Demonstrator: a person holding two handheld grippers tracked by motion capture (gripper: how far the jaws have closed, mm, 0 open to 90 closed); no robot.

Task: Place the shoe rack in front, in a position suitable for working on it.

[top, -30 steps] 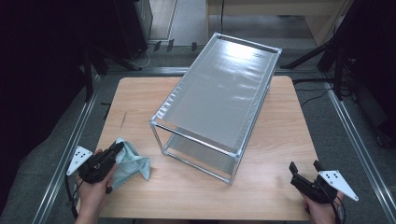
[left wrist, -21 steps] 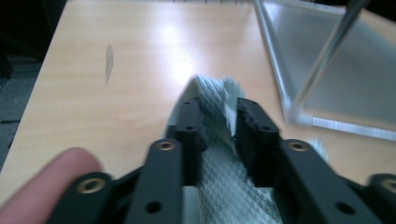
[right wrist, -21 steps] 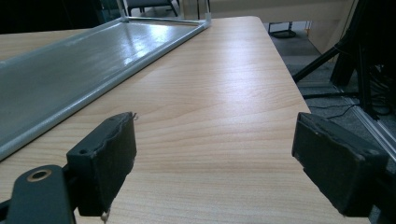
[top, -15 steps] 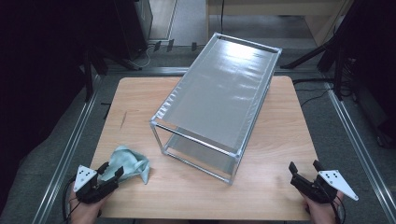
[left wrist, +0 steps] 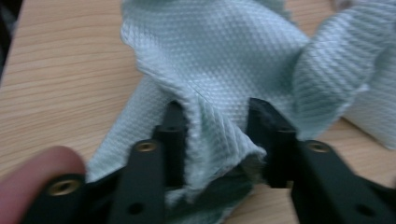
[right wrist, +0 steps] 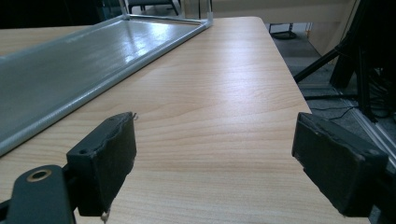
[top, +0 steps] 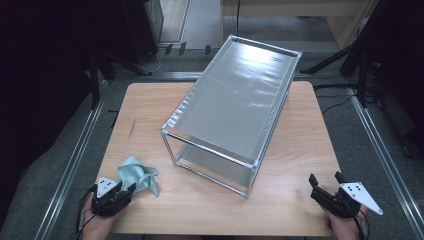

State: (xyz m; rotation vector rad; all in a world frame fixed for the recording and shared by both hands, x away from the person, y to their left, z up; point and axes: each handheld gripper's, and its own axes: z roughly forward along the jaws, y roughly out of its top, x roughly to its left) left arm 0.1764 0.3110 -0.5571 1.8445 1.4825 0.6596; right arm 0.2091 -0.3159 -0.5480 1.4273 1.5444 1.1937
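Now the left claw [top: 131,189], whose jaws have just been closing, is clamped on a fold of the light blue cloth [left wrist: 224,70] lying at the near left corner of the worktop [top: 150,107], while the right claw [right wrist: 215,158] stands wide apart over bare wood.

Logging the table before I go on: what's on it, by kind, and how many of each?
Cloth, light blue-green: 1
Metal frame rack with grey shelves: 1
Total: 2
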